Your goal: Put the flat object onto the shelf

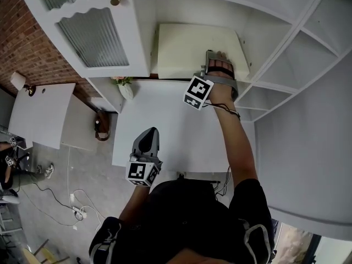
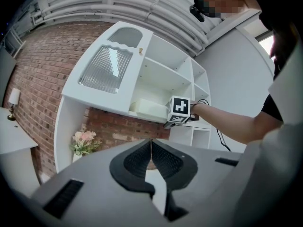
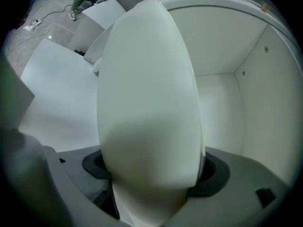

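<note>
My right claw [image 1: 219, 65] stands wide around the front edge of the cream, flat rectangular board [image 1: 190, 45], which lies inside the white cabinet shelf [image 1: 187, 10], bearing its own weight I judge, while my left claw [image 1: 149, 132] hangs closed, empty.

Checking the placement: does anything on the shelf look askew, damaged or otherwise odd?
Nothing stands out. The flat object appears to lie flat on the shelf, inside its compartment, with the right gripper at its front edge.
</note>
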A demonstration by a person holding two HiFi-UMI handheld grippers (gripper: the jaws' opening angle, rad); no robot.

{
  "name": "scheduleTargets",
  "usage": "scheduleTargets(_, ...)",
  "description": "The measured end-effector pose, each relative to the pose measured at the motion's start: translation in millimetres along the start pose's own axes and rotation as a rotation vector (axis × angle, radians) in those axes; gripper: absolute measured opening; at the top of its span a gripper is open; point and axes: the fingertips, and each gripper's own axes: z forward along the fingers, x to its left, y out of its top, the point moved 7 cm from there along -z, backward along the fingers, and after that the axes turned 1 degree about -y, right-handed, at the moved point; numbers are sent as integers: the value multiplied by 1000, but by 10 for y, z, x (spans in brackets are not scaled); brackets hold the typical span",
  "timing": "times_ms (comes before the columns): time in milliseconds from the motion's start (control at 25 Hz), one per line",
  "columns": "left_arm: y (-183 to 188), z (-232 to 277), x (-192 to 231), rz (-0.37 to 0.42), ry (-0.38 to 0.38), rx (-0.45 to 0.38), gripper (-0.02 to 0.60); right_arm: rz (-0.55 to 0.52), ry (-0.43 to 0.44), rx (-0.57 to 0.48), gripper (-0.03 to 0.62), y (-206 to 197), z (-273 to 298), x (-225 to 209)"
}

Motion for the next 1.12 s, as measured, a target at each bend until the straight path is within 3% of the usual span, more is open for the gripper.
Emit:
scheduleTargets(440,31,131,27,20,18,-23,15,-32,68,-14,463,142,143,-35)
scheduleTargets(880,68,-192,-97,14,41,-6,14,-28,-17,-163,477,73,-79,-11)
scheduleTargets(1000,69,-310,-125,17,45,-9,15,4,-35,-194,476,28,-278,48)
scheduleTargets(1120,72,-440,-159,24,43,-22,14,101,-24,-291,474,-14,-643,149)
